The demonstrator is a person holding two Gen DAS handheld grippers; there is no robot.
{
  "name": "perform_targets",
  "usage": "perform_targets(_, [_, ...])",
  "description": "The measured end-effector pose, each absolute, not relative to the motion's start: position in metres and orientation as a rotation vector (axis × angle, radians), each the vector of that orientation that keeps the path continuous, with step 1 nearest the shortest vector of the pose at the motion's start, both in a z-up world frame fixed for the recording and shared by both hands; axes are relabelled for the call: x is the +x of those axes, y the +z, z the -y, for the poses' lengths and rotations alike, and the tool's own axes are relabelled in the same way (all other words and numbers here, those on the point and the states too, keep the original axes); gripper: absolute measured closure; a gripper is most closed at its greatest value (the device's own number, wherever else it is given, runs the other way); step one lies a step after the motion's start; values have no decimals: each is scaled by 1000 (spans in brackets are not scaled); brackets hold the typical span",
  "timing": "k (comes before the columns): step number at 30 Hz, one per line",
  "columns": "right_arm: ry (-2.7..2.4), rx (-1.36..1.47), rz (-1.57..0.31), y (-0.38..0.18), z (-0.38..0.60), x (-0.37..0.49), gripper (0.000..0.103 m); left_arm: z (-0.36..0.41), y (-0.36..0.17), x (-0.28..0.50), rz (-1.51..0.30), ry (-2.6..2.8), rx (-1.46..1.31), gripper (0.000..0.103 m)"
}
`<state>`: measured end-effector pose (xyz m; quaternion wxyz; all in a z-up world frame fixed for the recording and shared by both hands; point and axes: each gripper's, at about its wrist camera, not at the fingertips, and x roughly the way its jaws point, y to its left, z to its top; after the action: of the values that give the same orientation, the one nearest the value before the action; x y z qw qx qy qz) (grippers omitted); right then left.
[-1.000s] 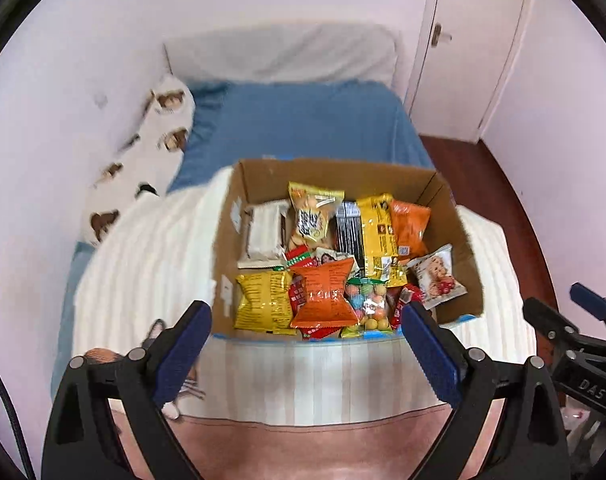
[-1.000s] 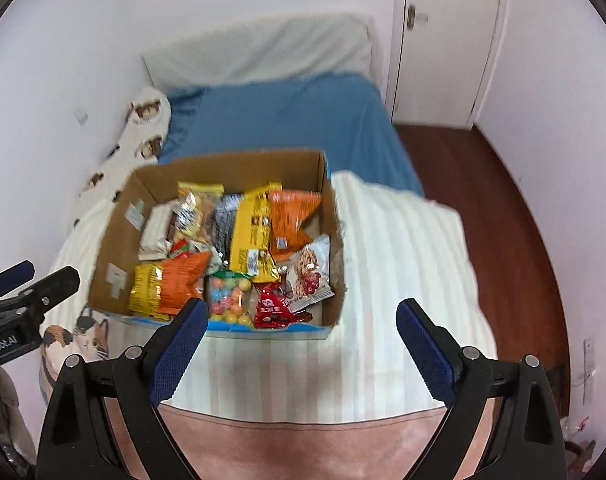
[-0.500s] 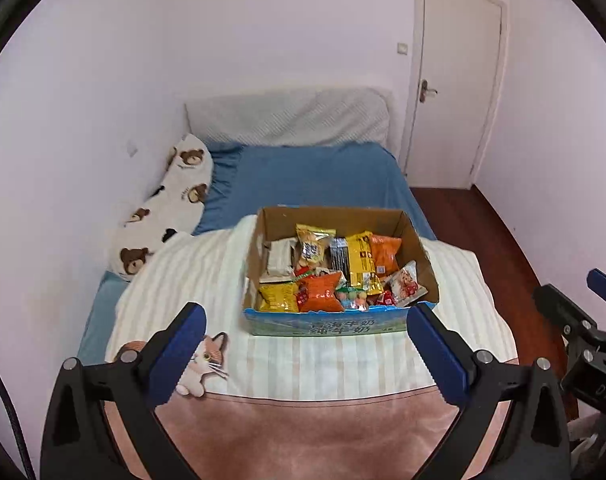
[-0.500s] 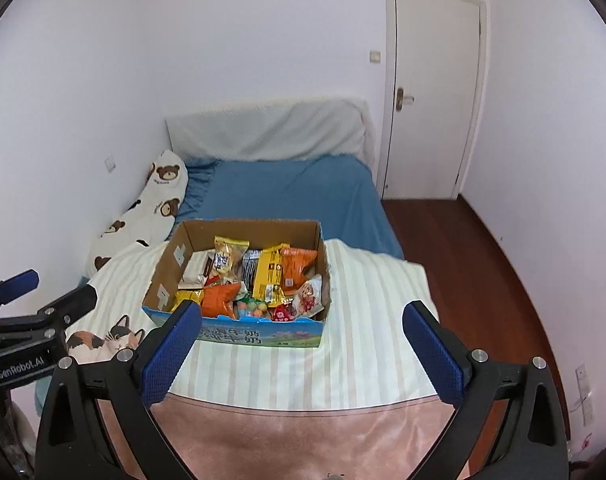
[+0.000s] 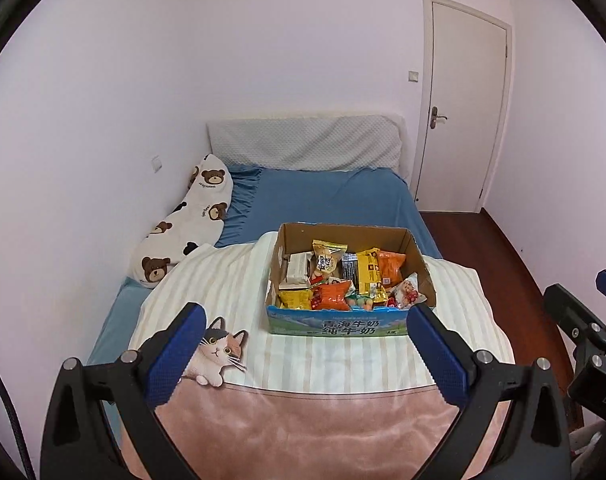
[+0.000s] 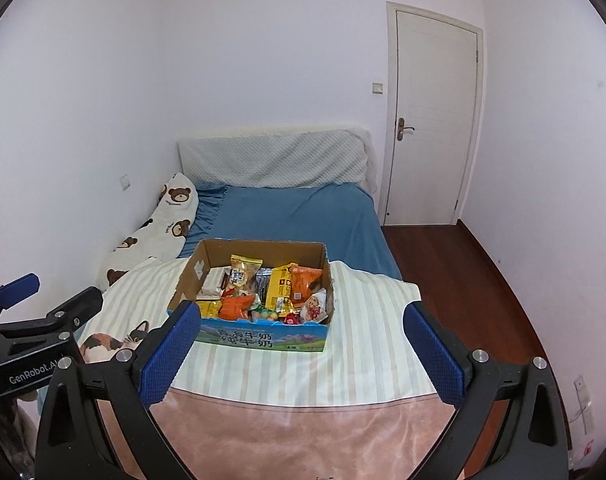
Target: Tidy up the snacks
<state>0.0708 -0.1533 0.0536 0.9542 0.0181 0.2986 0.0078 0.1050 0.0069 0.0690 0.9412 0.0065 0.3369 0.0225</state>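
Observation:
An open cardboard box (image 5: 421,276) (image 6: 191,276) with a blue printed front stands on the striped blanket in the middle of the bed. Several snack packets fill it, among them an orange bag (image 5: 330,295) (image 6: 235,307) and a yellow bag (image 5: 369,268) (image 6: 279,286). My left gripper (image 5: 305,354) is open and empty, well back from the box and above the bed's near end. My right gripper (image 6: 299,354) is open and empty too, just as far back. Each gripper shows at the edge of the other's view.
A striped cream blanket (image 5: 223,280) with a cat picture (image 5: 219,350) and a pink border covers the near bed. A bear-print pillow (image 5: 183,220) lies along the left wall. A blue sheet, a grey headboard cushion, a shut white door (image 5: 463,112) and wooden floor (image 6: 463,272) lie beyond.
Both grippers have pulled back and risen from just over the box, so it looks smaller and farther and its blue front shows. The whole room has come into view.

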Motion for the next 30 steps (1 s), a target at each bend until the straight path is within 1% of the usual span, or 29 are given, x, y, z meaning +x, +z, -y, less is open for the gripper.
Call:
perform_targets(5, [8,27,-621,46,151,76,0,-9,61,109,-715,56,4,0])
perform_targets(11, [-20,17,-663,23,154,100,0,-4,40,132,-766,54,20,0])
perform_targets(30, [-75,43,-820,-50,164,211,0,1,-13,226,-861,80,40,0])
